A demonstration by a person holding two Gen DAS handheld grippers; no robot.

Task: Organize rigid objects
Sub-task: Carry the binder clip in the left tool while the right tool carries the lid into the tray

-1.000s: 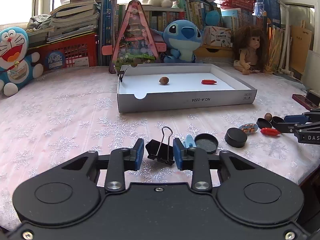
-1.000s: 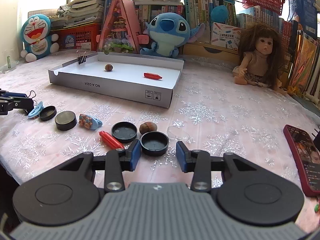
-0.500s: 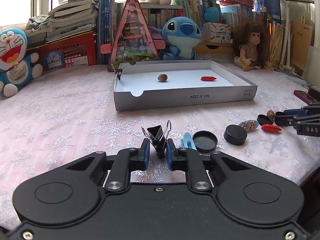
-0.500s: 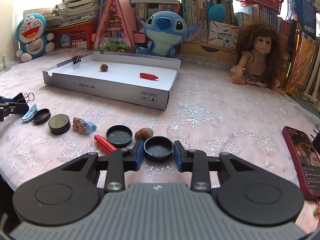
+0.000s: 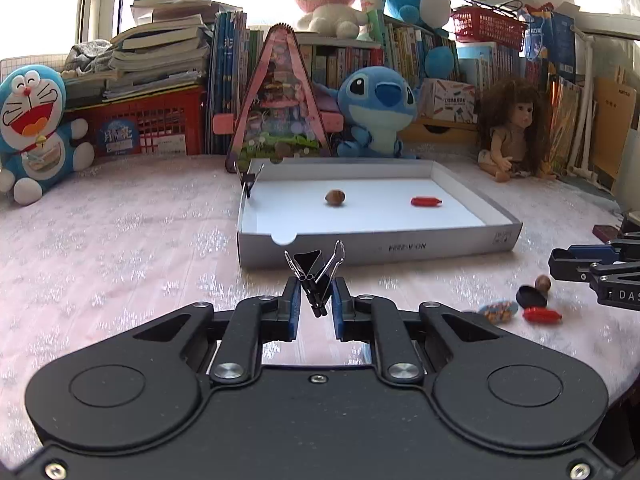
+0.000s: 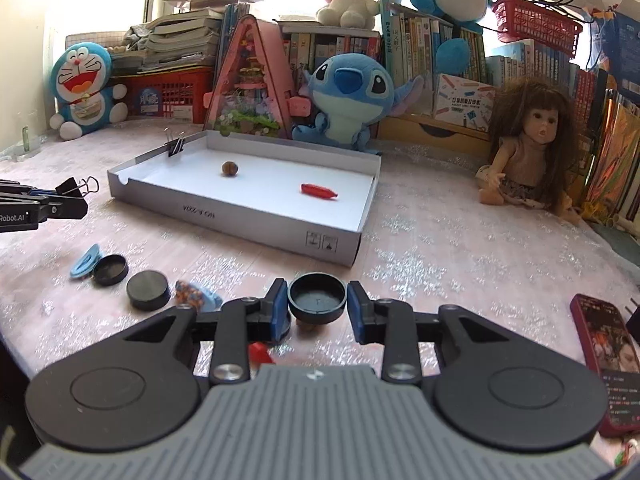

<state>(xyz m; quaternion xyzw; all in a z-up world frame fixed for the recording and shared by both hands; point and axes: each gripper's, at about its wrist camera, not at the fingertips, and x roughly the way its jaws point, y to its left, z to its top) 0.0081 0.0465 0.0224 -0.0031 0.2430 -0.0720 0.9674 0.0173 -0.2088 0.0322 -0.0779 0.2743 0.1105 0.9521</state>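
Observation:
My left gripper is shut on a black binder clip and holds it above the tablecloth, in front of the white box tray. My right gripper is shut on a black round cap, lifted off the table. The tray holds a nut, a red piece and a binder clip on its left wall. Loose on the cloth lie a black cap, a black disc, a blue clip and a patterned piece.
Plush toys, books, a doll and a pink triangular model line the back. A phone in a red case lies at the right table edge. A nut and red piece lie under the right gripper.
Both grippers closed on their objects and lifted them: the left took the binder clip, the right took the black cap. Both moved up and toward the tray.

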